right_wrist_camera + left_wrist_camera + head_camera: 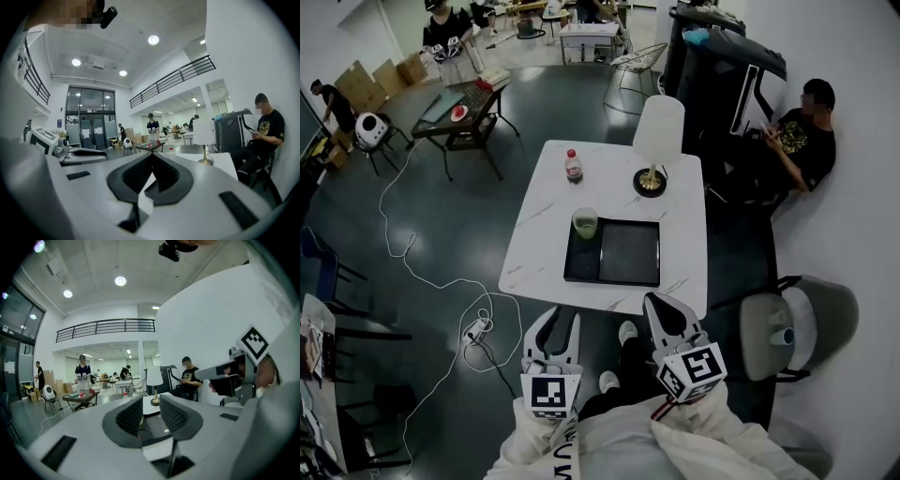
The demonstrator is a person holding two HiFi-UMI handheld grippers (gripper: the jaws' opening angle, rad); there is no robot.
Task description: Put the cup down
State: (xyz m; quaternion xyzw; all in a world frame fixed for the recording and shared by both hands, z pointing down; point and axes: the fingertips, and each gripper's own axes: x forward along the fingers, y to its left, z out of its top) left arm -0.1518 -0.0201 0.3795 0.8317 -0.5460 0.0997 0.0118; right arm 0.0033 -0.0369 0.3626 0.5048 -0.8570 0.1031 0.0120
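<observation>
Cup stands on tray near bottle and lamp; left tool open, right tool closed.

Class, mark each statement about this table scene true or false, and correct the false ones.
1. The cup stands on the black tray. True.
2. The left gripper holds the cup. False: its jaws stand apart with nothing between them, well short of the table.
3. The bottle stands on the tray. False: it stands on the bare table beyond the tray.
4. The lamp stands upright on the table. True.
5. The right gripper has its jaws together. True.
</observation>
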